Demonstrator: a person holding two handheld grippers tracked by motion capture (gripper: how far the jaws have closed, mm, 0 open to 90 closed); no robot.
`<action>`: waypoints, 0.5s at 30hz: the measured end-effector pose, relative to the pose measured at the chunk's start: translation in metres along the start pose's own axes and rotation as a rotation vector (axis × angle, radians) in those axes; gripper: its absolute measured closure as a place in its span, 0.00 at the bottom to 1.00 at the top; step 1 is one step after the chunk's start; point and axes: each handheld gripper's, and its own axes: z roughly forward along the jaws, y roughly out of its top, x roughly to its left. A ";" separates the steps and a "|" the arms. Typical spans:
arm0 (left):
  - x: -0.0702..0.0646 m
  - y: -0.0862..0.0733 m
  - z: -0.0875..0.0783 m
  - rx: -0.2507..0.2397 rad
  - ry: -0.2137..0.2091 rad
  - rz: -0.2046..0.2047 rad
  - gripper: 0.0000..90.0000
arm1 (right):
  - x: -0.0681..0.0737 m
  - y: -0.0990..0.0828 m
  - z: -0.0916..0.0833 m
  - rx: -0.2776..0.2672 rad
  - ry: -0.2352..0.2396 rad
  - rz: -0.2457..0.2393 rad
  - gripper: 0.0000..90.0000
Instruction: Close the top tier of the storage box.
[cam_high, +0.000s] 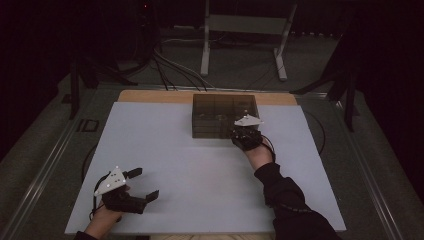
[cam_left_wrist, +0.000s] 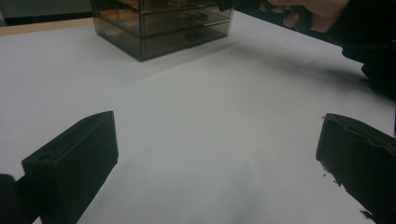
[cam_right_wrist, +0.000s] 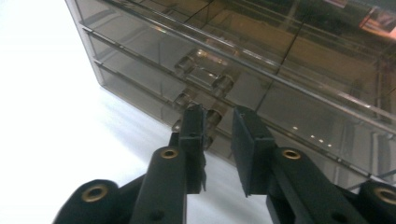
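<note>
Though right at the parted jaws, drawer handle (cam_right_wrist: 212, 119) ungripped.

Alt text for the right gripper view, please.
The right tongs, slightly parted with nothing between them, point at a knob on the front of a smoky clear drawer box standing on a white table.

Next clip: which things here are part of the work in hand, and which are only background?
In use:
- smoky clear drawer box
- its drawer knobs
- right gripper, jaws slightly apart at a knob
- white board it stands on

Background:
- left gripper, open, idle near the front edge
- floor cables
- metal stand behind the table
</note>
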 end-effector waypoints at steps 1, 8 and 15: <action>0.000 0.000 0.000 0.000 0.000 0.000 0.00 | 0.000 0.000 0.000 0.000 0.006 0.005 0.78; 0.000 0.000 0.000 0.000 -0.001 0.000 0.00 | 0.005 0.002 -0.003 0.012 0.031 0.024 0.60; 0.000 0.000 0.001 0.000 -0.001 -0.002 0.00 | 0.008 0.003 -0.004 0.014 0.045 0.044 0.40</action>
